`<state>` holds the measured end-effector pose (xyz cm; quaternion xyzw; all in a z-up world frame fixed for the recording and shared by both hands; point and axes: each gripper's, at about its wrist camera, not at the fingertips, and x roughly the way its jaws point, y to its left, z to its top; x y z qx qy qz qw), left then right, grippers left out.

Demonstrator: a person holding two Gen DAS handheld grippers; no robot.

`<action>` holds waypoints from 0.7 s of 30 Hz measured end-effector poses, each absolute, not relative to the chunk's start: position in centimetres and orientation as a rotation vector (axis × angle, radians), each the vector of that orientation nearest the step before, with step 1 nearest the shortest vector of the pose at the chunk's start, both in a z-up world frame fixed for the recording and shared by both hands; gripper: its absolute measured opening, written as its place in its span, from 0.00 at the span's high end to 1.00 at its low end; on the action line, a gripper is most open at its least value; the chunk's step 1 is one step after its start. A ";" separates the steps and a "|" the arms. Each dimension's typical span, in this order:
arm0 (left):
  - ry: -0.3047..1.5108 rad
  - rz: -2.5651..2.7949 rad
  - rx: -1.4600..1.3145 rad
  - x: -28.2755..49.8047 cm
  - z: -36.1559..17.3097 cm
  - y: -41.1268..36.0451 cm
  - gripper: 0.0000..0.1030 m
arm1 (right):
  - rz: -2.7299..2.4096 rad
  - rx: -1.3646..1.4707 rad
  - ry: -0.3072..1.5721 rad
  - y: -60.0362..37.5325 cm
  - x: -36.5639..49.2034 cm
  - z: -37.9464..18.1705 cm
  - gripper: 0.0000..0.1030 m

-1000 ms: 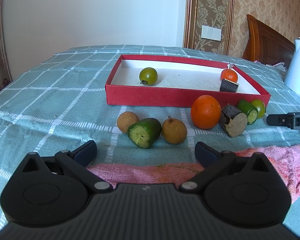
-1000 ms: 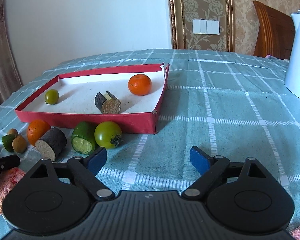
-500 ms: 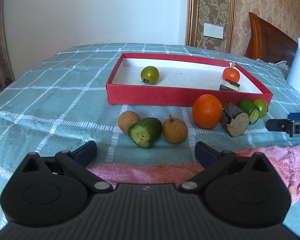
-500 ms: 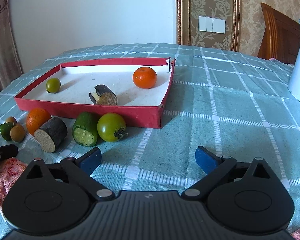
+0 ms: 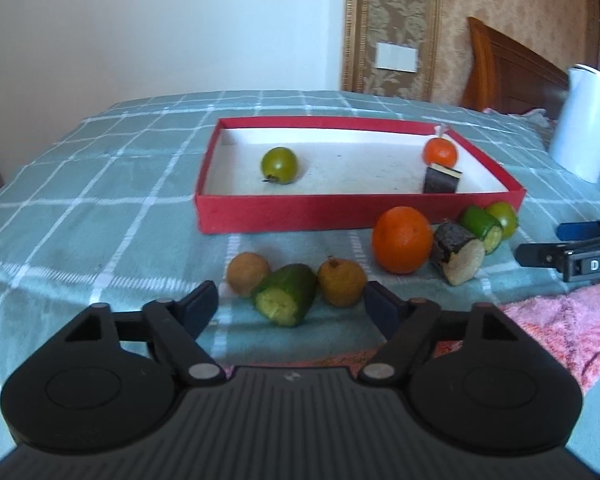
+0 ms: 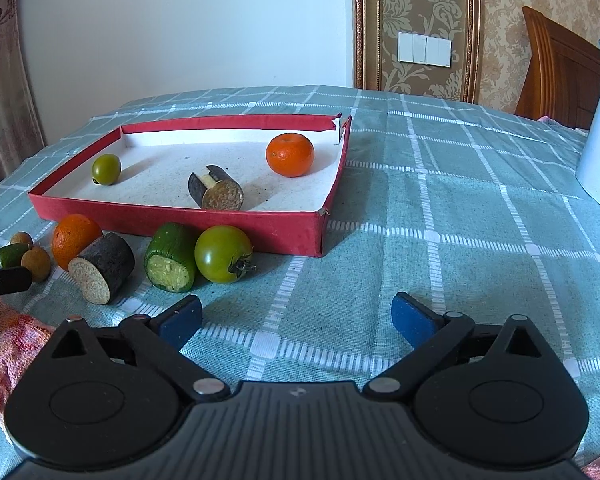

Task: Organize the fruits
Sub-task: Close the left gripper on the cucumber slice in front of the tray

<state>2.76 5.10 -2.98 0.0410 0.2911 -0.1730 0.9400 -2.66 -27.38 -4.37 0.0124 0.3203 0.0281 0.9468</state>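
Step in hand: approach for a pick. Both tools are released and grasp nothing.

Landmark: red box [image 5: 356, 210], open-topped, on the checked cloth [image 6: 460, 216]. The surface looks like a bench, though it may be a bed.

- In the box: green tomato [image 5: 279, 165] at its left, mandarin [image 5: 440, 152] at its far right, dark stub [image 5: 442, 178] just in front of that.
- Outside, along the box's front wall: two longans [image 5: 248, 273] flanking a cucumber piece [image 5: 286, 294], all three close together; to their right an orange [image 5: 402, 239], a dark log piece [image 5: 458, 258], a second cucumber piece [image 6: 171, 256] and a second green tomato [image 6: 223, 254].
- Left tool [image 5: 290, 300]: jaws wide, low, straddling the longan and cucumber cluster.
- Right tool [image 6: 296, 316]: jaws wide, over bare cloth off the box's near right corner; the second tomato lies ahead to its left.

Next move, as judged: the left tool must single out one piece, since the neighbours crowd the jaws, then lift over the front wall.

Room: the box floor is mostly free. Cloth to the right of the box is open up to a white kettle [image 5: 584, 124]. A pink towel [image 5: 560, 328] lies nearest the camera.
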 end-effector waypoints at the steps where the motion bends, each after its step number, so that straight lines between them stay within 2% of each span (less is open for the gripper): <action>1: 0.600 -0.375 0.084 2.9 -3.0 5.0 0.34 | 0.057 0.025 0.652 -27.3 -2.6 -4.4 0.01; 3: 0.613 -0.404 0.081 3.0 -3.0 4.8 0.41 | 0.057 0.025 0.652 -27.4 -2.7 -4.4 0.01; 8: 0.602 -0.397 0.077 2.6 -3.1 4.8 0.45 | 0.057 0.024 0.652 -27.3 -2.6 -4.4 0.01; 12: 0.613 -0.416 0.076 2.3 -2.9 4.8 0.64 | 0.057 0.024 0.653 -27.3 -2.6 -4.4 0.01; 13: 0.617 -0.425 0.079 2.3 -2.9 4.8 0.66 | 0.057 0.024 0.653 -27.4 -2.6 -4.4 0.01; 21: 0.625 -0.367 0.073 4.1 -3.1 4.7 0.66 | 0.056 0.024 0.652 -27.3 -2.6 -4.4 0.00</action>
